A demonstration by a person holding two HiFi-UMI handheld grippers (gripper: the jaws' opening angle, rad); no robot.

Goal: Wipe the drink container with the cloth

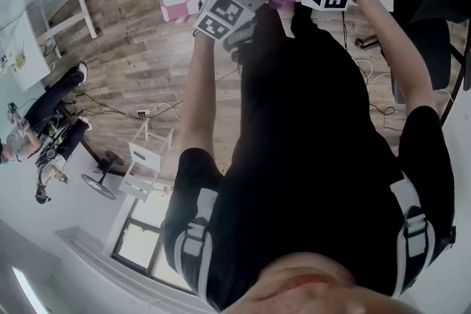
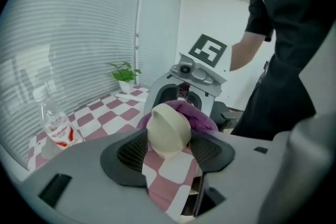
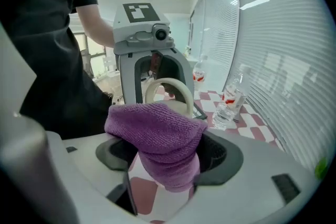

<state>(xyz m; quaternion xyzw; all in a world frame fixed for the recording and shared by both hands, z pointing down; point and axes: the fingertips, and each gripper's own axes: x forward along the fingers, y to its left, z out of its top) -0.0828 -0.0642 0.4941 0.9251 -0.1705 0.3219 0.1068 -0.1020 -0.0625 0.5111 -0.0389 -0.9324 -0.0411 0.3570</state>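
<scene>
left tool (image 2: 169,157) clamped on cream drink container (image 2: 168,128) | right tool (image 3: 167,160) pinching purple cloth (image 3: 155,128) | container seems stiff, smooth, perhaps slippery: best held round its body

Both arms are stretched forward, grippers brought tip to tip. The left gripper (image 2: 169,150) is clamped on a cream dome-topped container (image 2: 168,131), and the right gripper (image 3: 167,159) on a purple terry cloth (image 3: 157,136).

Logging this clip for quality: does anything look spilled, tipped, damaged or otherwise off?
Nothing stands out. The left tongs grip the cream drink container, and the right tongs hold the purple cloth against it, above the checked table.
</scene>
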